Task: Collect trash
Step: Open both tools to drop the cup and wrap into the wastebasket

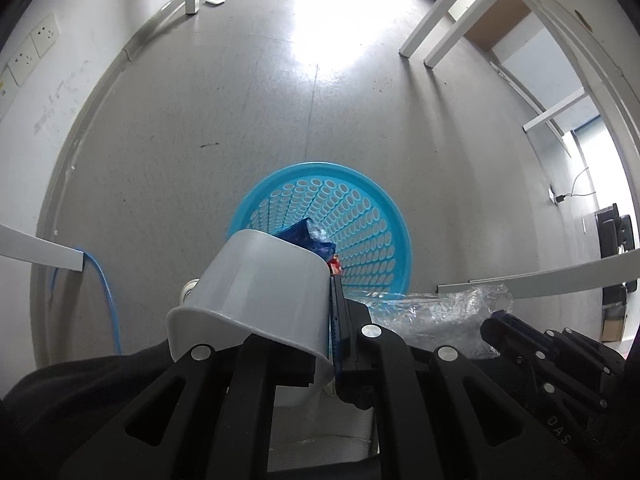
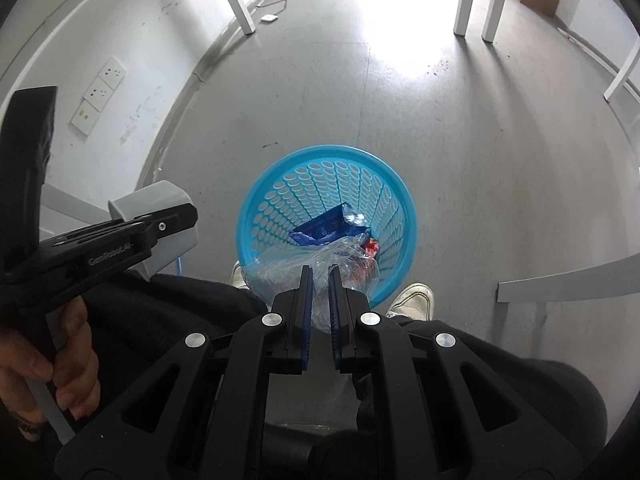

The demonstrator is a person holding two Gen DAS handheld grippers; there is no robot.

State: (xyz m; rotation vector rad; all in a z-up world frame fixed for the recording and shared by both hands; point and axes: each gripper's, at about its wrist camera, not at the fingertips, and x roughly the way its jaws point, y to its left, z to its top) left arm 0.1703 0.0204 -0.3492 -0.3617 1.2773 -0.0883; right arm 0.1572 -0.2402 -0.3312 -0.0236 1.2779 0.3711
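A blue perforated trash basket point(image 1: 360, 216) point(image 2: 280, 200) stands on the grey floor, with a blue wrapper point(image 2: 322, 230) and a red scrap point(image 2: 371, 246) inside. My left gripper point(image 1: 326, 294) point(image 2: 180, 218) is shut on the wall of a white plastic cup point(image 1: 260, 280) point(image 2: 160, 200), which is tilted just above the basket's near rim. My right gripper point(image 2: 319, 276) point(image 1: 494, 322) is shut on a crumpled clear plastic bag point(image 2: 296, 260) point(image 1: 432, 312) that hangs over the basket's near edge. One left finger is hidden inside the cup.
A person's hand point(image 2: 68, 360), dark trousers and pale shoes point(image 2: 414, 300) are close behind the basket. White table legs point(image 2: 464, 4) stand further off. A white wall with sockets point(image 2: 100, 92) is on the left, and a blue cable point(image 1: 106, 292) runs along its foot.
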